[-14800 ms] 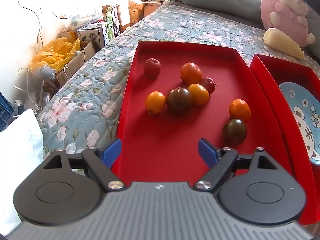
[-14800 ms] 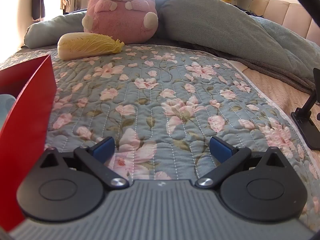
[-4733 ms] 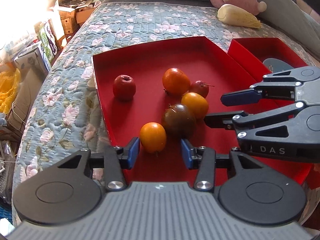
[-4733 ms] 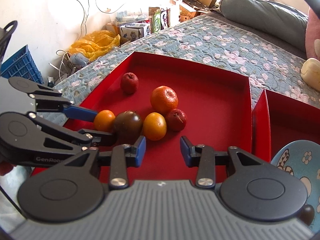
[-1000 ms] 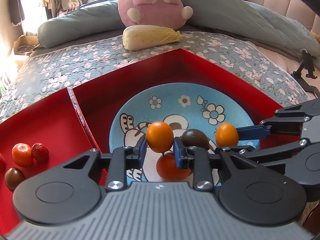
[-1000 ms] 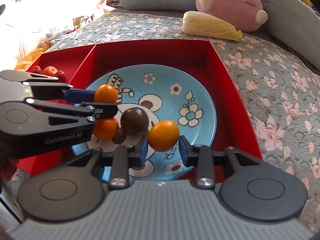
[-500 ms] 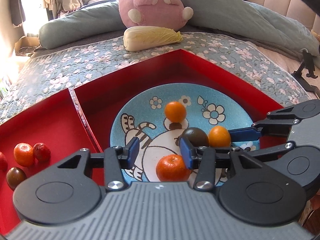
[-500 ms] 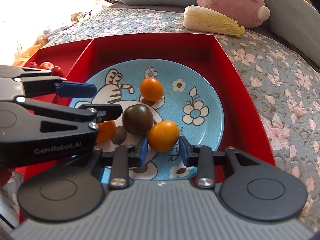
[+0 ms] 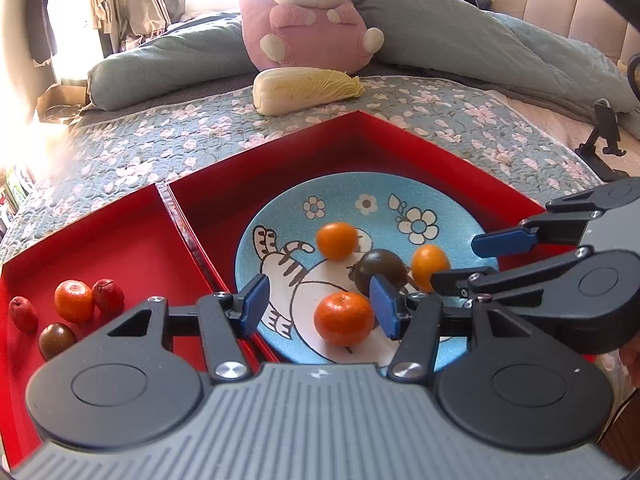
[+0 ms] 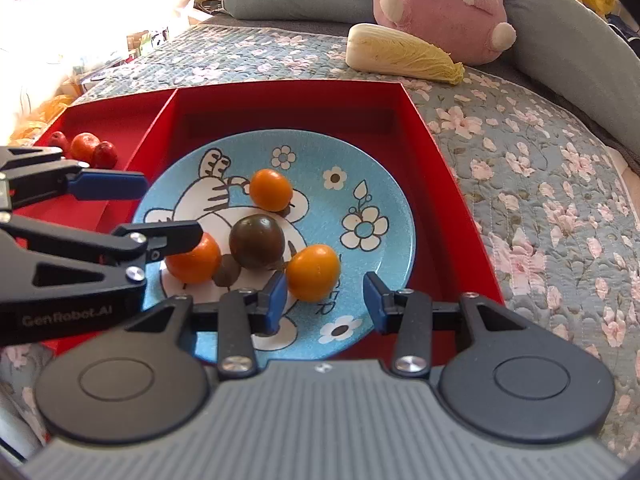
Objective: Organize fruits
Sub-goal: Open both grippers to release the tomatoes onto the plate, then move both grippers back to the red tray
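A blue cartoon plate (image 9: 432,204) (image 10: 384,184) lies in the right red tray (image 9: 360,136) (image 10: 288,108). On it rest a mandarin (image 9: 342,318) (image 10: 196,258), a dark tomato (image 9: 380,266) (image 10: 257,241) and two orange tomatoes (image 9: 337,240) (image 9: 429,261) (image 10: 271,189) (image 10: 313,266). My left gripper (image 9: 318,305) is open and empty above the mandarin. My right gripper (image 10: 325,296) is open and empty just behind the nearer orange tomato. The left red tray (image 9: 100,236) (image 10: 116,116) holds several small fruits (image 9: 74,301) (image 10: 85,144).
The trays sit on a floral quilt (image 9: 452,116) (image 10: 540,168). A napa cabbage (image 9: 306,89) (image 10: 402,53) and a pink plush rabbit (image 9: 306,16) (image 10: 444,4) lie behind them. A black phone stand (image 9: 604,136) is at the far right. Boxes and clutter lie past the bed's left edge.
Both grippers opened and let their orange tomatoes onto the plate. The left one's tomato rolled toward the plate's middle. Both grippers have drawn back and up a little.
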Demonstrator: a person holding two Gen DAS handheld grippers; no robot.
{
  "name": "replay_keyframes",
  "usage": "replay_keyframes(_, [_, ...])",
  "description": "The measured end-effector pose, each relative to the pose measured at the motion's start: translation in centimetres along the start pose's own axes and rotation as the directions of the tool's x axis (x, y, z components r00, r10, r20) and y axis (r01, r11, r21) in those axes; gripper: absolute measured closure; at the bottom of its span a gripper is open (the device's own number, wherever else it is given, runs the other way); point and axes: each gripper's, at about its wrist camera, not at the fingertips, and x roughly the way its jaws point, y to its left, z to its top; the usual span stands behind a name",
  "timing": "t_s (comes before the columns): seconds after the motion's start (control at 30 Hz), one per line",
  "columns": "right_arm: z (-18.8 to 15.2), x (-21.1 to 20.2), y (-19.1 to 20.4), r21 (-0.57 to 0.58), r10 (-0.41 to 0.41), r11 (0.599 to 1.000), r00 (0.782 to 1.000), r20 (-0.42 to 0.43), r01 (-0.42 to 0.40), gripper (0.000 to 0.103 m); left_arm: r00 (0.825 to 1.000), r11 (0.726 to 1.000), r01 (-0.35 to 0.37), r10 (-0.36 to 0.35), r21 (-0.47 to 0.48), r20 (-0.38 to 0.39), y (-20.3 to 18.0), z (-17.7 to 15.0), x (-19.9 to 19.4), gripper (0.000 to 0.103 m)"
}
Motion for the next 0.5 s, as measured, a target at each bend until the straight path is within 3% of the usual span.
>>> replay_keyframes(0.27, [-0.1,-2.1,0.8,-0.008,-0.003,1.000,1.000,0.029,0.003,0.058,0.999,1.000,-0.020,0.021,-0.004,0.029,0.5,-0.8,-2.8,0.038])
replay_keyframes(0.5, [1.6,-3.8,3.8,-0.055,0.060,0.997,0.993,0.105,-0.054,0.058,0.993,0.987,-0.100,0.107,-0.126,0.050,4.8,-1.6,-4.8,0.038])
